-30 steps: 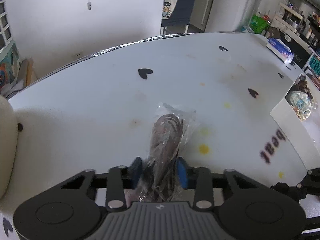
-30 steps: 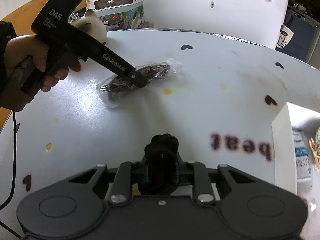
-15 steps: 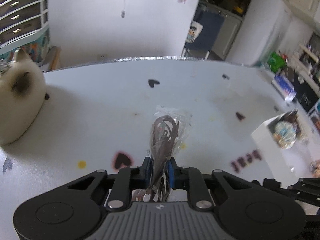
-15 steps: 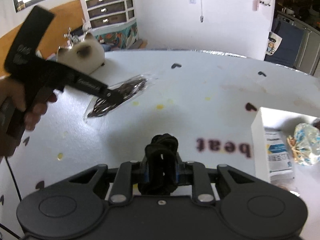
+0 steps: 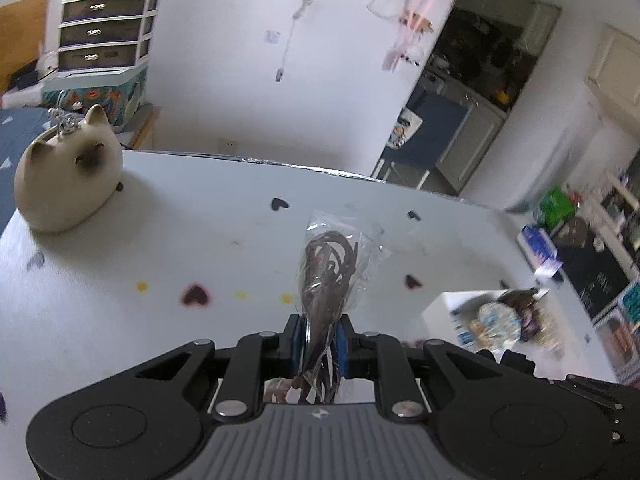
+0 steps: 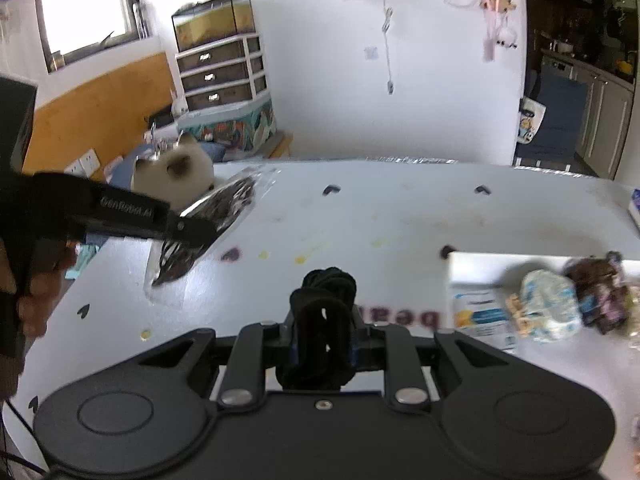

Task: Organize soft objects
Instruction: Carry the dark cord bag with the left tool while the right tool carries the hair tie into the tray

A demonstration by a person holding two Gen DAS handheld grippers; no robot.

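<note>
My left gripper (image 5: 319, 336) is shut on a clear plastic bag of dark brown cords (image 5: 326, 276), held in the air above the white table (image 5: 200, 248). From the right wrist view the same left gripper (image 6: 196, 228) and the bag of cords (image 6: 228, 204) hang at the left, with a hand (image 6: 36, 300) around the handle. My right gripper (image 6: 322, 332) is shut on a black knotted bundle of cord (image 6: 326, 300), also lifted off the table. A white box (image 6: 472, 264) at the right holds several soft items, among them a pale blue patterned bundle (image 6: 550, 304).
A cream cat-shaped plush (image 5: 68, 172) sits at the table's far left corner. The white box (image 5: 444, 308) stands on the right part of the table. A blue packet (image 5: 538, 244) lies at the far right edge. Black heart marks and yellow spots dot the tabletop.
The left gripper's jaws closed tighter on the bag and lifted it off the table, swinging so the cat plush came into view. The right gripper rose with the black bundle; the box shows more.
</note>
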